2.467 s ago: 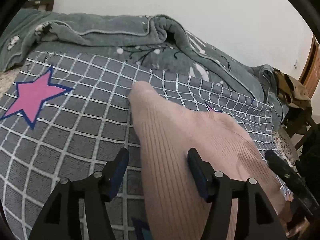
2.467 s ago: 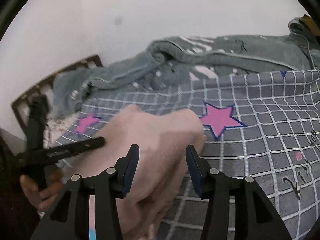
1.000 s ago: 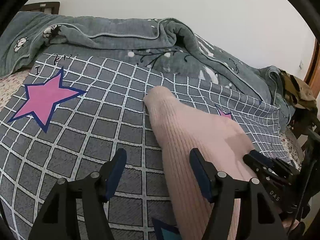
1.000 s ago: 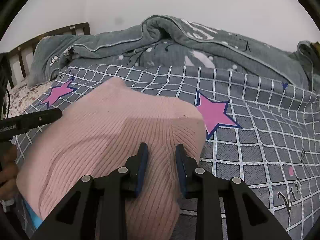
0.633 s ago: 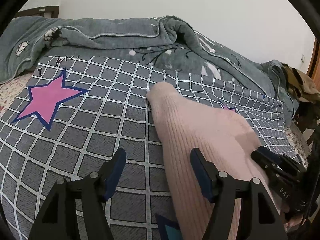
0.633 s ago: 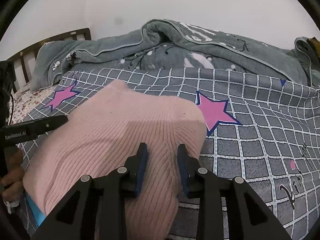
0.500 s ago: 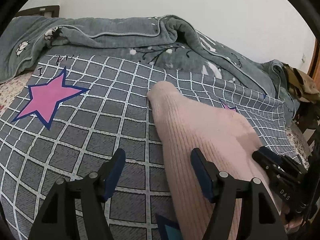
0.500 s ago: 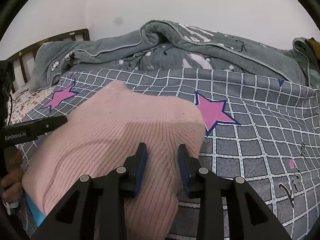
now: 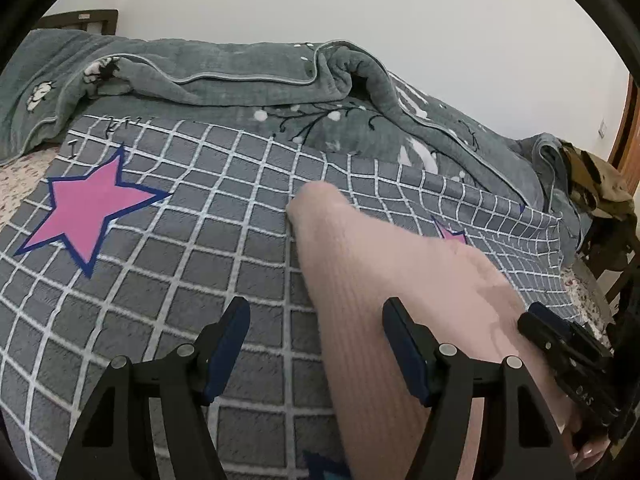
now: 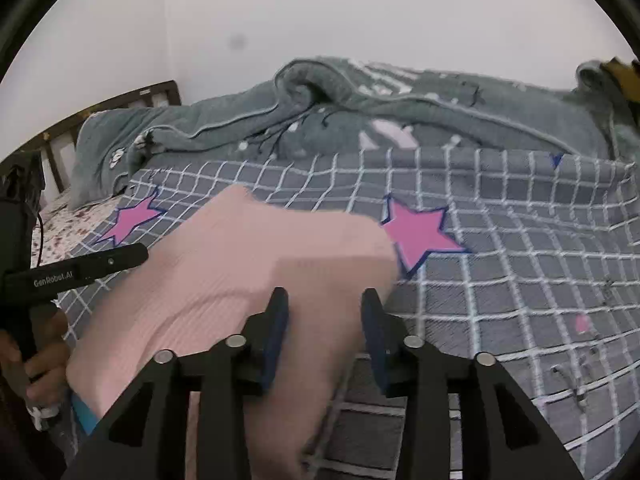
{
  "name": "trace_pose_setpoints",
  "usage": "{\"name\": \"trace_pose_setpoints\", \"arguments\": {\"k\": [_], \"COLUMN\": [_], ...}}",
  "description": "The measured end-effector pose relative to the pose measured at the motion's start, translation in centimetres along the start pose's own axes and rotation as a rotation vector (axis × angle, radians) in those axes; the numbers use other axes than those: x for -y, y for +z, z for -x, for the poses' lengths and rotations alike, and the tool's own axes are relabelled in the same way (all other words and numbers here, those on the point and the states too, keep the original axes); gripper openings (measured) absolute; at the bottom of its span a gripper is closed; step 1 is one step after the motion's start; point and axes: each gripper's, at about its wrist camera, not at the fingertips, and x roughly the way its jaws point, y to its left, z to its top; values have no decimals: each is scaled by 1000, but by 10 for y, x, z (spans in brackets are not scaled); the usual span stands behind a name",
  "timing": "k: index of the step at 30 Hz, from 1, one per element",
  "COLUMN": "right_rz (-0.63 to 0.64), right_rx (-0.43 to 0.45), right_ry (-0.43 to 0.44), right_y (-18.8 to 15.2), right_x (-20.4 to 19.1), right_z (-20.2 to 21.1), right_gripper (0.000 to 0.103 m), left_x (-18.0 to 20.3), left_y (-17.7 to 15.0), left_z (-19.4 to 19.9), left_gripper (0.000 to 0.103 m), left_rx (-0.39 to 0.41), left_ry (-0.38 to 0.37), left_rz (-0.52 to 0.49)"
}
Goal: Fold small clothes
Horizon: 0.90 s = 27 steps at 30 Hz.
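Note:
A pink ribbed knit garment lies folded on the grey checked bedspread. My left gripper hangs open over the garment's left edge, one finger above the bedspread and the other above the knit. My right gripper sits at the garment's near right corner. Its jaws are opening, the knit lies between them, and the pads look clear of it. Each gripper shows in the other's view: the right gripper low on the right, and the left gripper on the left with a hand on its handle.
A bunched grey-green blanket fills the back of the bed. Pink stars mark the bedspread. A wooden headboard stands at the far left, and a chair with olive cloth at the right. Something blue peeks from under the garment.
The right gripper's jaws, earlier pinched on the garment's near corner, have spread apart, and its view has rolled slightly. The left gripper has stayed open and in place.

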Motion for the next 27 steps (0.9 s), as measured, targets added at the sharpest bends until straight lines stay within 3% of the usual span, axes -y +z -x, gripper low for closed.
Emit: {"name": "trace_pose_setpoints", "arguments": {"k": [5, 11, 15, 18, 27], "right_rz": [-61, -154, -120, -77, -90], "right_rx": [-17, -67, -52, -55, -86], "right_ry": [18, 69, 33, 18, 29], "right_y": [3, 7, 14, 15, 9], "right_x": [18, 37, 30, 22, 28], "right_z": [-3, -17, -20, -25, -39], "right_gripper": [43, 43, 43, 43, 43], "left_x": [13, 10, 3, -6, -12], "left_y": [13, 25, 31, 35, 44], "left_z": [-16, -35, -48, -56, -82], "left_gripper": [66, 62, 50, 50, 51], "left_rx": [-18, -39, -57, -78, -119], "left_ry": [-30, -46, -28, -72, -87], "left_rz": [-53, -25, -16, 37, 75]}}
